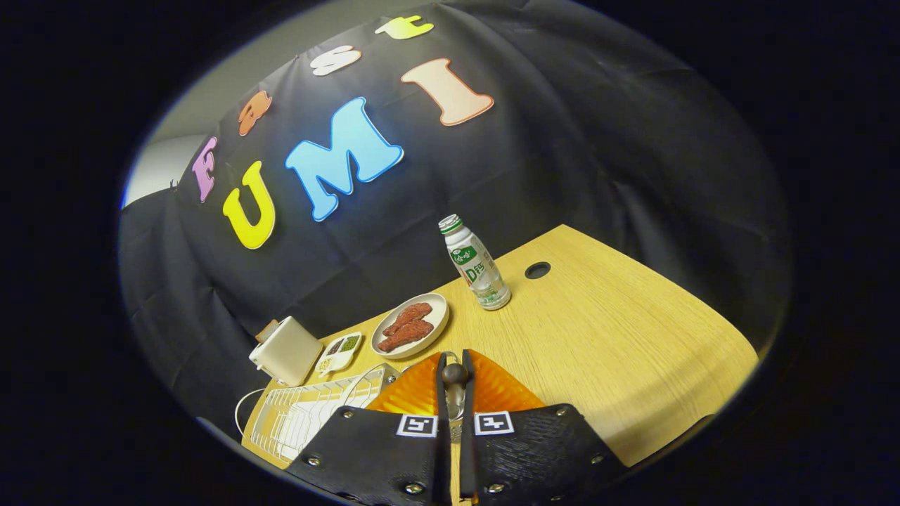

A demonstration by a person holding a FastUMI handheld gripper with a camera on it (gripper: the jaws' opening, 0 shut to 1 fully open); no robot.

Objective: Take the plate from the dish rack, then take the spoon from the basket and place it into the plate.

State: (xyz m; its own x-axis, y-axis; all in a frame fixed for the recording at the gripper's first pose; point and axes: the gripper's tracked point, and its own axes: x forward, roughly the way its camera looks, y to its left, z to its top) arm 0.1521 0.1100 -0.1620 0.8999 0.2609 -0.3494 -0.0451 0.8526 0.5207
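A: Gripper, jaw state?
B: Clenched on 1 spoon, its dark knob end pinched between both fingers, with 1 orange plate just behind.

A: Other items, counted?
B: 1 bottle, green-and-white label; 1 dish of 2 sausages; 1 small divided dish; 1 white box; 1 wire dish rack beside the plate.

A: Open room?
B: Bare wooden table beyond the plate, right of the bottle; 1 round hole near the far edge.
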